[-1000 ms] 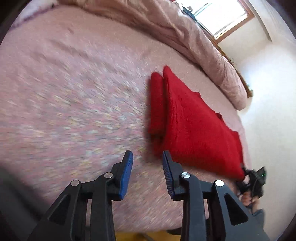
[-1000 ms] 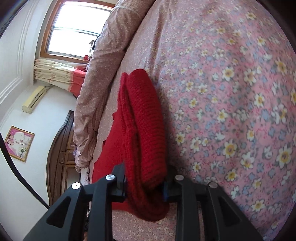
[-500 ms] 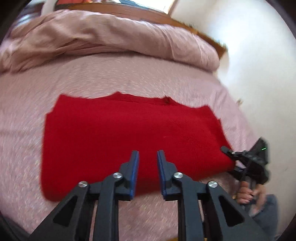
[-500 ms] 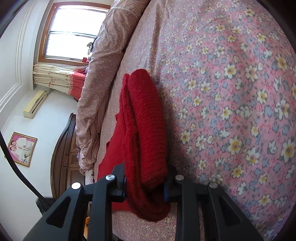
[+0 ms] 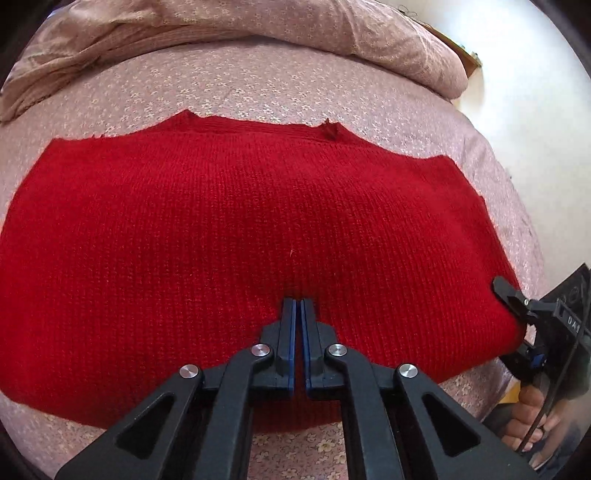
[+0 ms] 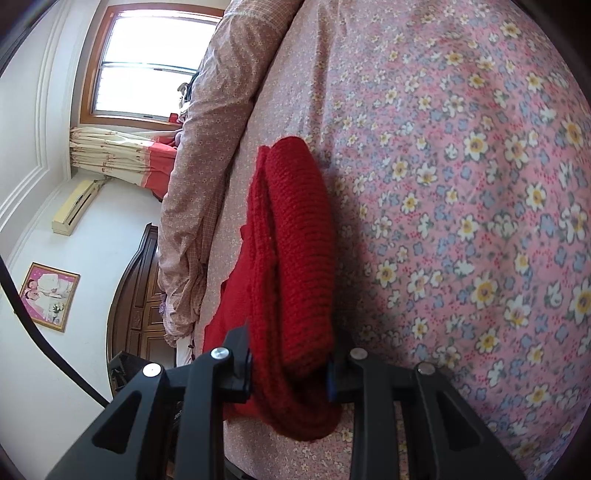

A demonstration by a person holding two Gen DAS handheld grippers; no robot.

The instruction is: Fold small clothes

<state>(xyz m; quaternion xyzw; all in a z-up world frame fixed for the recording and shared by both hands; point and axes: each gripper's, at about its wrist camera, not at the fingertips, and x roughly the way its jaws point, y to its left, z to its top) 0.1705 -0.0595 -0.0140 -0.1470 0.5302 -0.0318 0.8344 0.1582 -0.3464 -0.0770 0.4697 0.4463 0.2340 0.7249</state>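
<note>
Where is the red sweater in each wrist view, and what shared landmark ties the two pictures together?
Left wrist: sweater spread flat across the frame's middle.
Right wrist: sweater is a folded edge at centre, clamped in the right gripper.
Shared landmark: rumpled duvet, top there, upper left here.

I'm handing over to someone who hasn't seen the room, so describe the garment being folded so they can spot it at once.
Start from the bed's pink floral sheet, below the bunched floral quilt. Spread across the sheet lies a red knitted sweater, folded into a wide band, neckline toward the quilt. It is the only solid red, ribbed-knit item there, and the right hand-held gripper pinches its folded end.
</note>
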